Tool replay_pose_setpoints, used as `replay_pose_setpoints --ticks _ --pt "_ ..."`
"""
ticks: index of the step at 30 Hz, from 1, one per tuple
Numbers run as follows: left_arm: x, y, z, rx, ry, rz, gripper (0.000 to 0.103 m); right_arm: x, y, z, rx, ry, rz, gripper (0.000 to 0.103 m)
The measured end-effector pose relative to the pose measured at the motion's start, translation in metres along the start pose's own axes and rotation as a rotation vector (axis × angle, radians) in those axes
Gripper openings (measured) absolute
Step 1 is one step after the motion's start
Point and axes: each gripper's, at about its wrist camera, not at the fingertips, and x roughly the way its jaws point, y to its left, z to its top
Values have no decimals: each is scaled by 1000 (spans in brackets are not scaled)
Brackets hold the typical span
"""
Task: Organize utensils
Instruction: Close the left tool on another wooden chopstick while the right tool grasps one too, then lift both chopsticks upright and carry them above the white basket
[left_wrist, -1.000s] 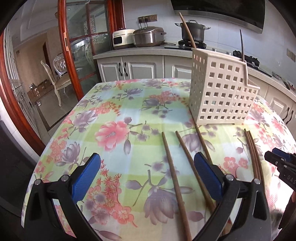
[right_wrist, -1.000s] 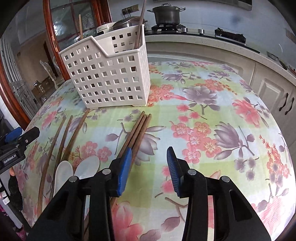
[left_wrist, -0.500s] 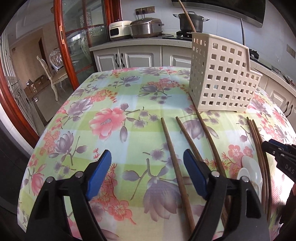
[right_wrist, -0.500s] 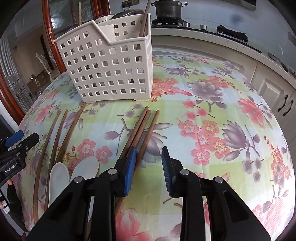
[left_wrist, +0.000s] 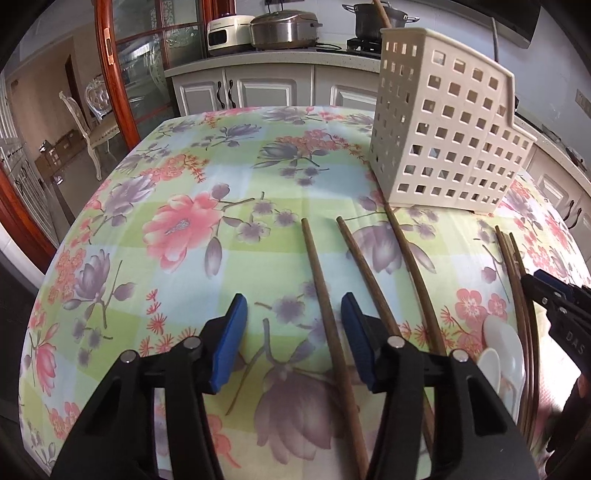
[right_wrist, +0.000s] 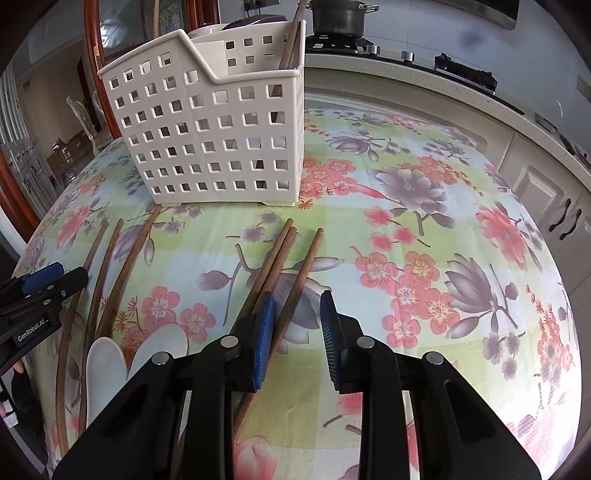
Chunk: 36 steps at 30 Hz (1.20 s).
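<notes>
Your left gripper (left_wrist: 293, 334) holds its fingers apart over one chopstick (left_wrist: 325, 295) on the table (left_wrist: 184, 229); your right gripper (right_wrist: 295, 325) straddles another chopstick (right_wrist: 295, 288), unclamped, before the basket (right_wrist: 221, 140).

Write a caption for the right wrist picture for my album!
Open right claw straddles one wooden chopstick before the white basket.

Chopsticks (right_wrist: 291, 291) near ends under jaws; spoons (left_wrist: 506, 354) partly occluded
</notes>
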Motion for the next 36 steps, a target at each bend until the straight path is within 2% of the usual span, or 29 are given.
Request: replay_pose_setpoints --ticks 1,5,6,8,10,21,28,36 --pt "2 -1 2 1 -2 3 47 0 0 0 -2 0 1 25" --pt "6 -4 7 15 -3 -1 24 1 0 1 -11 2 -4 24" --pt "6 -5 7 19 -4 1 16 1 0 1 -13 2 -9 22" --pt "5 -8 6 38 -11 6 9 1 -1 1 -14 0 -13 17" --pt "4 -10 4 47 -17 12 8 1 -1 1 -13 1 -14 12" --pt "-2 -10 0 32 -33 19 6 0 -3 0 8 -9 -7 8" --pt "-17 -12 -1 37 -88 42 6 -6 -11 0 55 -42 24 7" --pt "-45 -16 0 38 -185 71 6 -23 -14 0 76 -108 51 7"
